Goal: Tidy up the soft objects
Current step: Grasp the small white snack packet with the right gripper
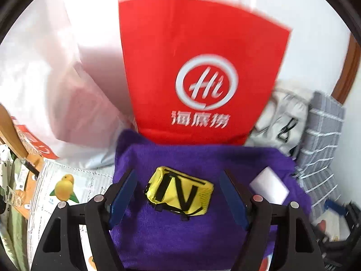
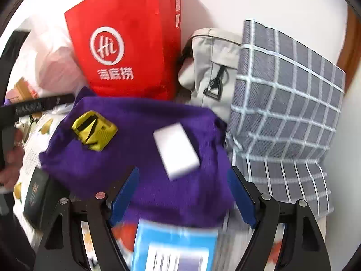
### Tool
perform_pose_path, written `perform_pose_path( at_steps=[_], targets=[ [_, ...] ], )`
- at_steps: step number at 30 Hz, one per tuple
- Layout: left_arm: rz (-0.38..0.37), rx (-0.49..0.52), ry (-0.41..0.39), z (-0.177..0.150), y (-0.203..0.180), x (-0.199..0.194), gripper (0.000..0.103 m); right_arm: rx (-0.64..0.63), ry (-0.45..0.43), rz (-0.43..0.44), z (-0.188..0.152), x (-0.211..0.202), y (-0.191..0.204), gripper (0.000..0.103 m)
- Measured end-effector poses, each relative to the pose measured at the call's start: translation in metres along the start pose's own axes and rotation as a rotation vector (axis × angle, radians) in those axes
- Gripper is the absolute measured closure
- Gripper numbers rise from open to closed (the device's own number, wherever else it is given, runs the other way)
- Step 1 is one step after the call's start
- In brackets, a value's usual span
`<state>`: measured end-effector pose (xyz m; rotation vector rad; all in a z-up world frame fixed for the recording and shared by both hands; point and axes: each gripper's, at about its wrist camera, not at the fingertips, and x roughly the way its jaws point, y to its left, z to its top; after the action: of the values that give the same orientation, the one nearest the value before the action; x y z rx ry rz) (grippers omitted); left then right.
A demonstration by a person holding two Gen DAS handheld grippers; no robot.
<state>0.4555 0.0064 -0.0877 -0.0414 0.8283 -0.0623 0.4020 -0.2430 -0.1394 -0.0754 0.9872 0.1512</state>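
Towel (image 1: 180,237) of deep purple terry is lying spread over the middle of the cluttered surface, and two small things are sitting on top of it. A yellow pouch (image 1: 180,195) with black straps is resting on the towel's left part, and a white sponge block (image 1: 269,188) is lying flat toward its right part, well apart from the pouch.

The left gripper (image 1: 179,199) is hanging above the towel with its blue-padded jaws standing wide. In its own view the pouch is showing between the two pads, but neither pad is touching it and nothing is being held. The right gripper (image 2: 182,198) is likewise standing wide above the towel's near edge, with the sponge block (image 2: 177,150) lying just beyond its fingertips and clear of both pads. Its jaws are holding nothing.

Behind the towel a red paper bag (image 1: 198,72) with a white round logo and Chinese characters is standing upright against the white wall. To its left a pale pink plastic bag (image 1: 56,85) is slumping. To its right a light grey fabric bag (image 2: 214,67) with a black buckle is leaning, and beside that a grey cushion (image 2: 286,113) with a white grid pattern is propped up, just beside the towel's right edge.

In the right wrist view a blue printed box (image 2: 173,248), blurred, is showing under the gripper at the near edge, and a person's hand (image 2: 11,164) is gripping a black handle at the far left.
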Motion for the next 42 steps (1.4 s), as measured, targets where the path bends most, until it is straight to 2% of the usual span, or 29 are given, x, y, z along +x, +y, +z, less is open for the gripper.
perform_pose_path(
  at_steps=[6, 11, 16, 27, 32, 34, 36, 40, 42],
  targets=[
    [-0.12, 0.005, 0.063, -0.024, 0.003, -0.042, 0.029, 0.008, 0.035, 0.051, -0.04, -0.022, 0.022, 0.023],
    [-0.079, 0.02, 0.044, -0.058, 0.024, -0.08, 0.029, -0.017, 0.036, 0.118, -0.062, -0.032, 0.064, 0.023],
    [-0.014, 0.009, 0.024, -0.09, 0.056, -0.103, 0.029, -0.042, 0.08, 0.182, -0.072, -0.023, 0.1, 0.023],
    [-0.025, -0.025, 0.052, -0.121, 0.089, -0.113, 0.029, -0.108, 0.21, 0.132, -0.081, 0.027, 0.136, 0.023],
    [-0.033, -0.016, 0.065, -0.129, 0.088, -0.112, 0.029, -0.168, 0.222, 0.031, -0.086, 0.041, 0.146, 0.023],
    [-0.034, -0.017, 0.073, -0.132, 0.087, -0.111, 0.029, -0.188, 0.222, 0.016, -0.088, 0.042, 0.148, 0.029],
    [-0.039, -0.021, 0.079, -0.135, 0.087, -0.112, 0.029, -0.195, 0.229, 0.035, -0.089, 0.043, 0.148, 0.056],
    [-0.042, -0.023, 0.082, -0.14, 0.087, -0.117, 0.029, -0.17, 0.208, 0.082, -0.089, 0.035, 0.14, 0.061],
    [-0.033, -0.017, 0.081, -0.143, 0.085, -0.122, 0.029, -0.148, 0.178, 0.11, -0.087, 0.026, 0.136, 0.067]
  ],
)
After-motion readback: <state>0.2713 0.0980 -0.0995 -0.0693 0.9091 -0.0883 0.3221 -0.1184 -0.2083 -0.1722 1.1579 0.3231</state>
